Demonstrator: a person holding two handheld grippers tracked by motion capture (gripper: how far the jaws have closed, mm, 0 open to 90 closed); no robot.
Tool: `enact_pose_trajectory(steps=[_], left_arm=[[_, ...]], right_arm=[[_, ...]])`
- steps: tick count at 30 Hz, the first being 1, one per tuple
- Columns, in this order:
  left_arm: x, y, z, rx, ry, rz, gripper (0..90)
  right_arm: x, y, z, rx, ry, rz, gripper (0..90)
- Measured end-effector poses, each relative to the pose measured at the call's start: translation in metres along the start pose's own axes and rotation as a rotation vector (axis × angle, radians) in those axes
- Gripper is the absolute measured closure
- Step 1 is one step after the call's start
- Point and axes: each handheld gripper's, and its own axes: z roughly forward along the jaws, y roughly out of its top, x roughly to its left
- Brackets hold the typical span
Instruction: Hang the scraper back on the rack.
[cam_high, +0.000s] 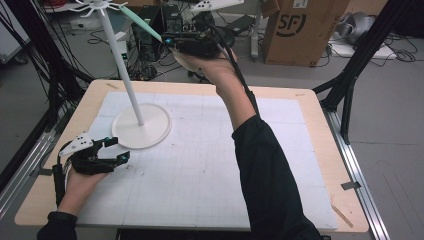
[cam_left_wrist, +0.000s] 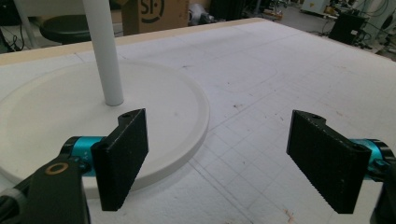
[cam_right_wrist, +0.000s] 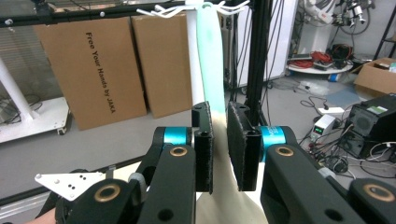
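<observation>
**One green tool clamped at the rack top, one gripper idle on the mat**

A cluttered workshop surrounds the table (cam_high: 320, 120): two cardboard boxes (cam_right_wrist: 93, 70) stand side by side in the right gripper view, black frame posts rise behind them, and cables trail over the grey floor. A white gridded mat (cam_high: 210, 165) covers the wooden top. On it stands one white rack (cam_high: 141, 125), a round base with a single thin pole that ends in short hooks.

One pale green tool (cam_high: 141, 22), long and narrow, slants up toward the hooks. The right gripper (cam_high: 167, 40), raised well above the table's far edge, has its two jaws clenched on the tool's (cam_right_wrist: 211, 70) lower end, and the pads press it from both sides.

The left gripper (cam_high: 112, 148) rests low at the mat's near left, just beside the rack's base (cam_left_wrist: 187, 107). Its two jaws stand wide apart, released, with nothing between them.
</observation>
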Motion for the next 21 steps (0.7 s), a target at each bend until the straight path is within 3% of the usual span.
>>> enact_pose_trajectory(steps=[12,13,15,21], left_arm=[[0.000,0.000,0.000,0.003,-0.002,0.001,21.3],[0.000,0.000,0.000,0.001,-0.002,0.000,21.3],[0.000,0.000,0.000,0.003,-0.001,0.001,21.3],[0.001,0.000,-0.001,-0.002,0.001,-0.001,21.0]], right_arm=[[0.005,-0.006,0.015,0.046,0.004,-0.023,79.2],[0.006,-0.007,0.017,0.054,0.001,-0.024,75.6],[0.007,-0.008,0.019,0.043,-0.007,-0.029,59.8],[0.000,-0.026,-0.003,0.051,-0.008,-0.055,44.2]])
